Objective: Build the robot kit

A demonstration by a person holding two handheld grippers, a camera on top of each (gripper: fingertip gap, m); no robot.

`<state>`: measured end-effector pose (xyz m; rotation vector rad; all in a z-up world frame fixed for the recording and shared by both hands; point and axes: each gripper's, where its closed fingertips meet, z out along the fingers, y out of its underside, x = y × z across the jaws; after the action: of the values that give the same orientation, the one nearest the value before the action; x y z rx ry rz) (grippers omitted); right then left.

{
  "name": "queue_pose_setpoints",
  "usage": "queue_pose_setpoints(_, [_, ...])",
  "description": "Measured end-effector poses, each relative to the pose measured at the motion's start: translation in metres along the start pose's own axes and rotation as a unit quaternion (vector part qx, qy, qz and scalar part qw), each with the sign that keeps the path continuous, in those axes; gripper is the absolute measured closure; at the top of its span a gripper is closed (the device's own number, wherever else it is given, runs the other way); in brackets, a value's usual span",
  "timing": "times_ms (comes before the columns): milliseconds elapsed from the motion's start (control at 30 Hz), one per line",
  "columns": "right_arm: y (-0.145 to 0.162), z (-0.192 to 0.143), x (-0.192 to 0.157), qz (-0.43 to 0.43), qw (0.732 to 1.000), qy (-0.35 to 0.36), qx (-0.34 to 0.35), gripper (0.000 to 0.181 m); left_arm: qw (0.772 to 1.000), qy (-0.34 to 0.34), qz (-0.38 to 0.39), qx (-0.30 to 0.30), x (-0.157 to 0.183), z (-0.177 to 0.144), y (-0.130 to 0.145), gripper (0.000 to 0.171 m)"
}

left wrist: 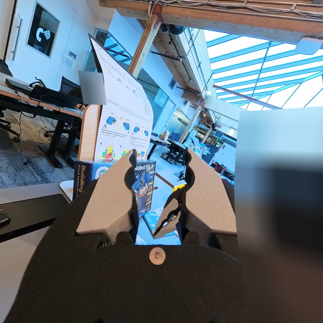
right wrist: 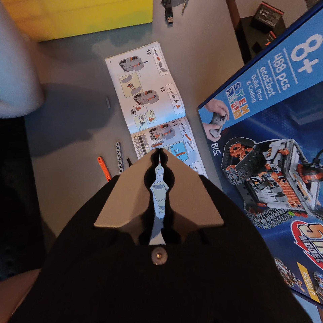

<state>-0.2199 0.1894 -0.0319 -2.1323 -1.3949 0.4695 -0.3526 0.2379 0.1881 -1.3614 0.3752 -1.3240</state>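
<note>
My left gripper (left wrist: 160,152) is open and empty, raised above the table and pointed at an upright blue kit box (left wrist: 145,174). My right gripper shows beyond it (left wrist: 166,218), low over the table. In the right wrist view my right gripper (right wrist: 158,150) is shut with nothing visible between its tips. It hovers over an open instruction booklet (right wrist: 148,87) lying flat on the grey table (right wrist: 73,104). An orange beam (right wrist: 104,167), a grey holed beam (right wrist: 119,157) and a small black piece (right wrist: 129,161) lie just left of its fingers. The blue kit box (right wrist: 262,139) stands to the right.
A printed sheet (left wrist: 122,104) leans on a wooden stand (left wrist: 90,132) behind the box. A yellow box (right wrist: 78,15) sits at the far left, a small grey pin (right wrist: 108,102) and a black USB dongle (right wrist: 169,17) lie on the table. Black items (right wrist: 265,17) sit beyond the table edge. My hands' fingertips stand some 25 cm from each other. The left gripper is farther from the small black piece (right wrist: 129,161), some 40 cm, than the right, some 15 cm. To the orange beam (right wrist: 104,167): right tips about 15 cm, left tips about 40 cm.
</note>
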Motion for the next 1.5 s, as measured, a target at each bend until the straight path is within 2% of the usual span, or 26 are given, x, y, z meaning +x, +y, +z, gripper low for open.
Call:
queue_pose_setpoints(167, [0.004,-0.007,0.014,0.028,0.999,0.017,0.014,0.181,1.0,-0.004,-0.002,0.005,-0.003,-0.001,-0.002,0.12])
queue_pose_setpoints(300, [0.013,-0.002,0.017,0.025,0.999,0.018,-0.008,0.181,1.0,-0.005,-0.006,0.0,-0.005,0.001,0.0,0.119])
queue_pose_setpoints(667, [0.02,0.003,0.014,0.011,0.999,0.019,-0.035,0.181,1.0,0.001,-0.012,0.024,-0.004,-0.009,-0.01,0.12])
queue_pose_setpoints(1267, [0.034,0.004,0.017,0.032,0.997,0.018,-0.065,0.181,1.0,0.003,-0.014,0.018,-0.003,-0.006,-0.007,0.12])
queue_pose_setpoints(1333, [0.047,0.001,0.013,0.059,0.994,0.009,-0.093,0.181,1.0,0.002,-0.013,0.019,-0.003,-0.006,-0.008,0.12])
queue_pose_setpoints(1500, [0.103,0.006,-0.004,0.106,0.966,-0.022,-0.236,0.181,1.0,-0.001,-0.012,0.017,-0.004,-0.005,-0.007,0.12])
